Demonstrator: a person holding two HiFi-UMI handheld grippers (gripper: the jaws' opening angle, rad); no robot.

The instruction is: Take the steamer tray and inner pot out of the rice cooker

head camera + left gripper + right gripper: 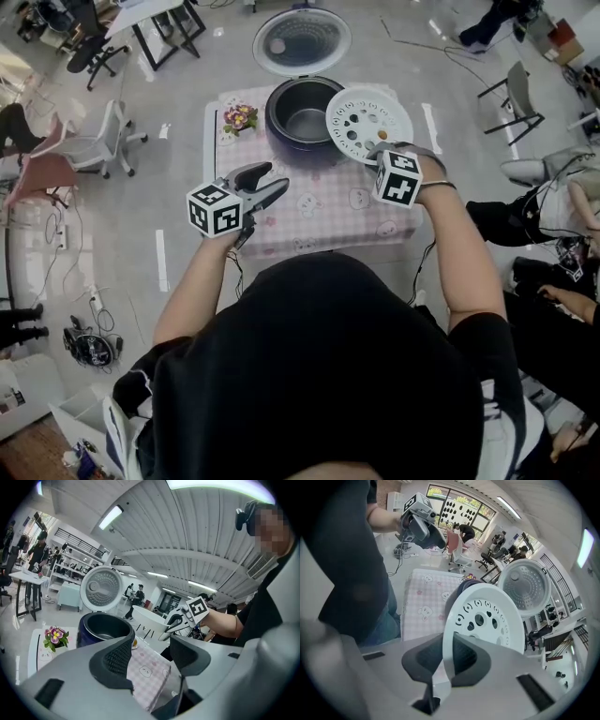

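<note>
The dark rice cooker (302, 117) stands open at the far side of the table, its lid (302, 42) tipped back and the inner pot (307, 122) inside it. My right gripper (382, 152) is shut on the near rim of the white perforated steamer tray (368, 120) and holds it tilted in the air just right of the cooker. In the right gripper view the tray's rim (449, 639) sits pinched between the pads of my right gripper (446, 660). My left gripper (272, 181) hovers open over the cloth in front of the cooker, nothing between its jaws (152, 658). The cooker (104, 631) lies ahead of it.
A pink checked cloth (323, 211) covers the small table. A little bunch of flowers (241, 118) sits left of the cooker. Office chairs (103, 141), desks and cables ring the table on the floor, and seated people are at the right (553, 234).
</note>
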